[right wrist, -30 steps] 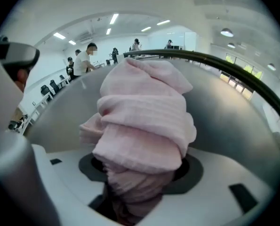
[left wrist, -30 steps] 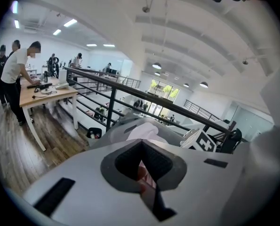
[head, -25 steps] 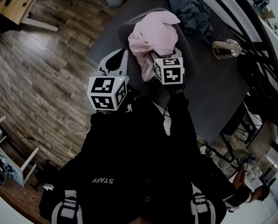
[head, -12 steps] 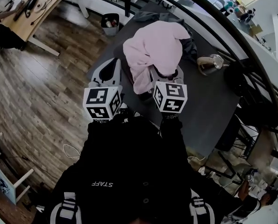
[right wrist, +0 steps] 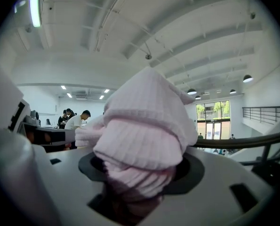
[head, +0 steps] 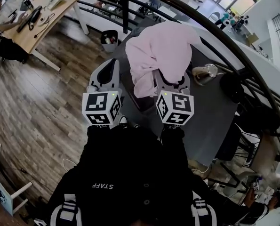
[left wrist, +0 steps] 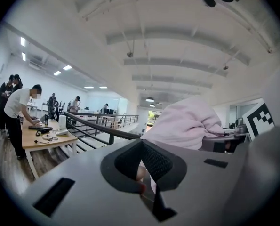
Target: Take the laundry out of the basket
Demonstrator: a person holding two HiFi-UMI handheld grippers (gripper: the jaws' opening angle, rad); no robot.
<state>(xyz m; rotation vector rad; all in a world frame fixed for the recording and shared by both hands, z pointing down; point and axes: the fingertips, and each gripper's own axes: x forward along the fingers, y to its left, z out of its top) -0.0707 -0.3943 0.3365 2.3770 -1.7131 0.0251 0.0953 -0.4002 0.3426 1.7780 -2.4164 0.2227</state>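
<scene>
A pale pink ribbed garment (head: pixel 161 48) hangs bunched in the air above the dark table (head: pixel 210 112). My right gripper (head: pixel 170 80) is shut on its lower folds, and in the right gripper view the cloth (right wrist: pixel 144 126) fills the space between the jaws. My left gripper (head: pixel 112 66) is raised just left of the garment, jaws together and holding nothing. In the left gripper view the garment (left wrist: pixel 191 124) shows past the closed pads (left wrist: pixel 154 161). The hanging cloth hides the basket.
A shiny kettle (head: pixel 203 74) stands on the table to the right of the garment. A dark railing (head: pixel 215 44) curves behind the table. A small bin (head: pixel 110 39) sits on the wood floor at left, near a wooden desk (head: pixel 50 8) where a person (head: pixel 1 29) works.
Both grippers have risen, and the pink garment has come up with the right one and now hangs higher. The head view has tilted up, so more of the railing and the room shows.
</scene>
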